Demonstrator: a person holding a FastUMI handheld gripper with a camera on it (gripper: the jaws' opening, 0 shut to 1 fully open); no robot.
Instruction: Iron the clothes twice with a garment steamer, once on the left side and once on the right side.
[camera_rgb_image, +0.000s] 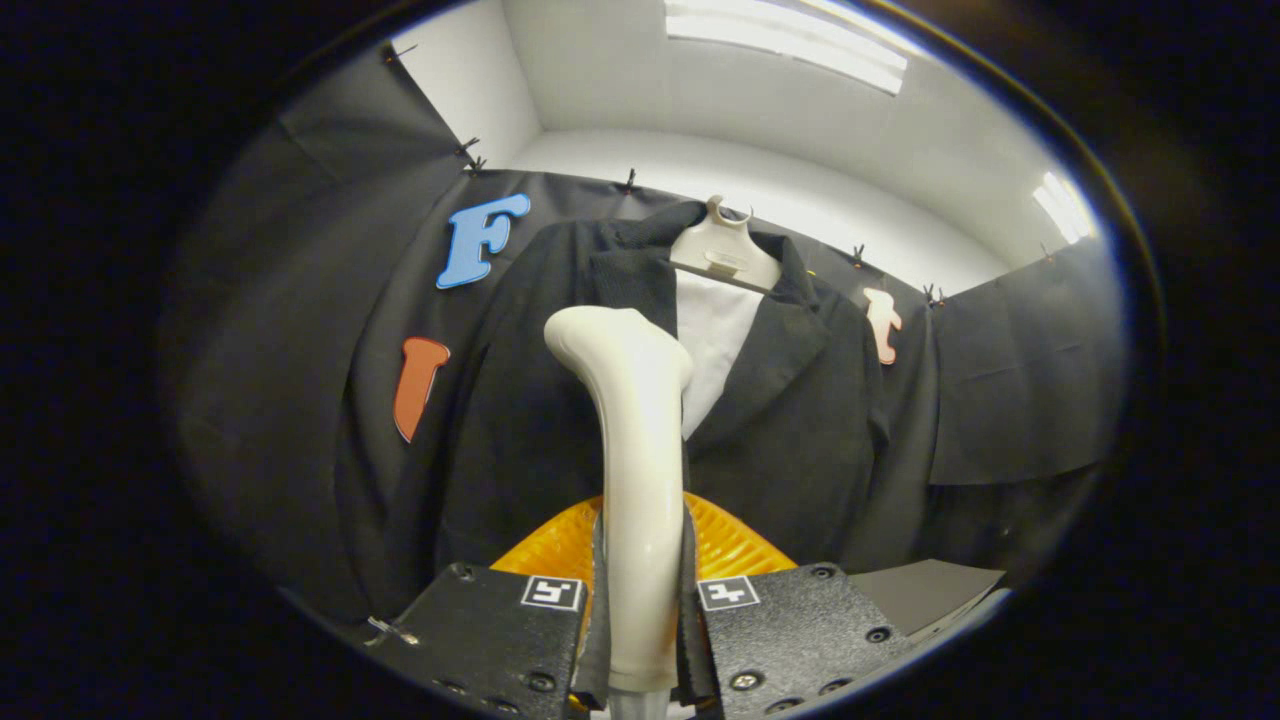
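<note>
A dark suit jacket (800, 420) with a white front panel (712, 340) hangs on a pale hanger (725, 250) against the booth's black cloth wall. My gripper (640, 610) is shut on the cream handle of the garment steamer (635, 440), which stands upright between my fingers. The steamer's head curves forward at chest height, just left of the jacket's white opening, close to the left lapel. Whether the head touches the cloth I cannot tell.
An orange ribbed object (725, 545) sits low just beyond my fingers, behind the steamer handle. A grey flat surface (930, 590) lies at the lower right. Black cloth walls (300, 350) close in on both sides.
</note>
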